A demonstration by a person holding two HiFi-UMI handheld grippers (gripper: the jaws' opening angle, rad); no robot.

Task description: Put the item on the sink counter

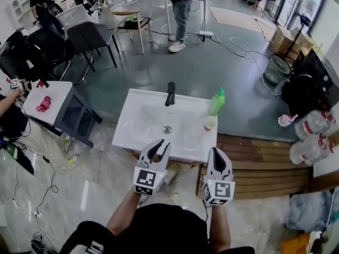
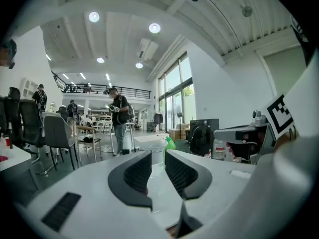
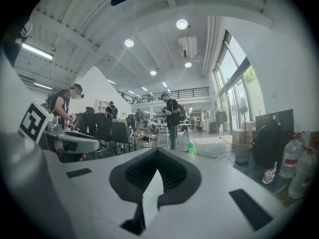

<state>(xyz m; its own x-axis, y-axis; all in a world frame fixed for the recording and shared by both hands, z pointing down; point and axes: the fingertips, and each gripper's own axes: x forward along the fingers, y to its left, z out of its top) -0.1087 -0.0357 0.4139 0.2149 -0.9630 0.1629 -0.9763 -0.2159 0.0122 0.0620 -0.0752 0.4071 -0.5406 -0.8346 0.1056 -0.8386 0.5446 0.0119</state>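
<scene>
A white sink counter (image 1: 133, 136) with a black faucet (image 1: 170, 93) stands in front of me in the head view. On its right rim are a green bottle (image 1: 217, 101) and a small pale cup (image 1: 210, 123). My left gripper (image 1: 160, 145) hovers over the counter's near edge, jaws a little apart with nothing between them (image 2: 157, 156); the green bottle (image 2: 170, 144) shows beyond the gap. My right gripper (image 1: 217, 155) hangs at the counter's near right corner, its jaws meeting at the tips (image 3: 157, 151) and holding nothing.
A small white side table (image 1: 58, 97) at the left carries a pink object (image 1: 43, 104). Dark chairs stand behind it. A person (image 1: 180, 9) stands farther back. Wooden planks (image 1: 259, 163), clear water bottles (image 1: 312, 125) and a bucket (image 1: 276, 69) are at the right.
</scene>
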